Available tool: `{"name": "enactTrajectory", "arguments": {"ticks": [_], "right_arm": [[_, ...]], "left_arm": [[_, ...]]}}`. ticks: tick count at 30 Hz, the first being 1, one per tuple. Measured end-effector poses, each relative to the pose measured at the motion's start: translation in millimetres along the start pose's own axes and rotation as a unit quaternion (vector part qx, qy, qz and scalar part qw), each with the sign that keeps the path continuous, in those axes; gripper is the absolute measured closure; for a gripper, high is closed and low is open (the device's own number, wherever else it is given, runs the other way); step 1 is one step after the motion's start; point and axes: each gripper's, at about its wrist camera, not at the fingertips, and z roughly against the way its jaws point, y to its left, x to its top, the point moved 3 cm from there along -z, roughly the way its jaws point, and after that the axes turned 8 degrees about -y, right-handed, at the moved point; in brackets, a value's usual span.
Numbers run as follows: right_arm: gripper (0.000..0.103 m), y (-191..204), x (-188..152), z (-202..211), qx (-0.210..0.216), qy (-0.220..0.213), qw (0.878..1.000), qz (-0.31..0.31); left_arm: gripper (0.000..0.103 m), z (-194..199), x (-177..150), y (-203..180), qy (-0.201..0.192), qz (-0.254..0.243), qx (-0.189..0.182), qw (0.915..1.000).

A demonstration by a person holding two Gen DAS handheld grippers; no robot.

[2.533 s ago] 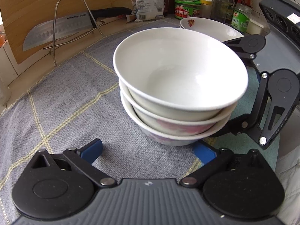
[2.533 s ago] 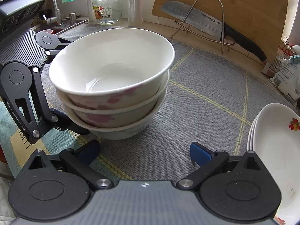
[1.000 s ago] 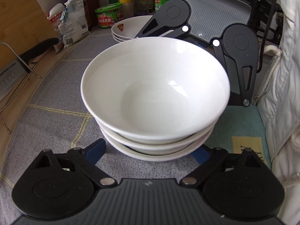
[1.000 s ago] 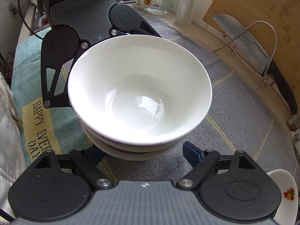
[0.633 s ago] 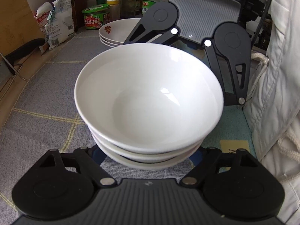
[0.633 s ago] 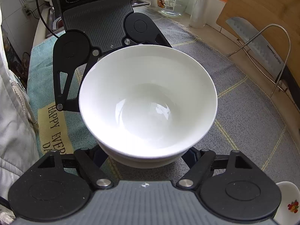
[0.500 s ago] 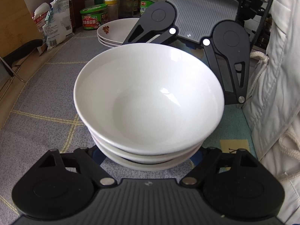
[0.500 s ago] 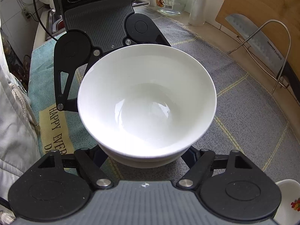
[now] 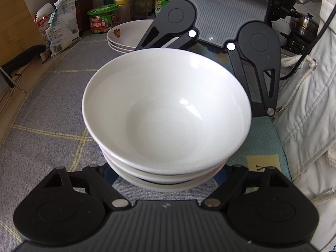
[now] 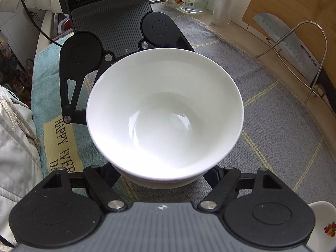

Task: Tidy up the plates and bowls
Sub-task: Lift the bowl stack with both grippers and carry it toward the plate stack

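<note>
A grey checked cloth covers the counter. At its near edge, a stack of white bowls is clamped low down by the left gripper and right gripper, jaws just closed. Uneven lifting could tip the upper bowls off.

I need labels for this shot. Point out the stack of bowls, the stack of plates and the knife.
stack of bowls [image 9: 168,113]: left wrist view, inside of the top bowl.
stack of plates [image 9: 130,34]: left wrist view, inside of the top plate.
knife [image 10: 285,40]: right wrist view, flat of the blade.
</note>
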Motion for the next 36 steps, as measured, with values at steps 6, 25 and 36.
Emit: {"name": "enactTrajectory", "arguments": {"ticks": [6, 25, 36], "right_arm": [[0.02, 2, 2, 0, -0.007, 0.007, 1.0, 0.004], [0.02, 17, -2, 10, -0.028, 0.005, 1.0, -0.001], [0.02, 10, -9, 43, -0.024, -0.01, 1.0, 0.0]], "left_arm": [[0.017, -1, 1, -1, 0.0, 0.003, 0.009, 1.0], [0.016, -4, 7, -6, 0.012, 0.001, 0.016, 0.9998], [0.016, -6, 30, -17, 0.021, -0.005, 0.032, 0.9992]]}}
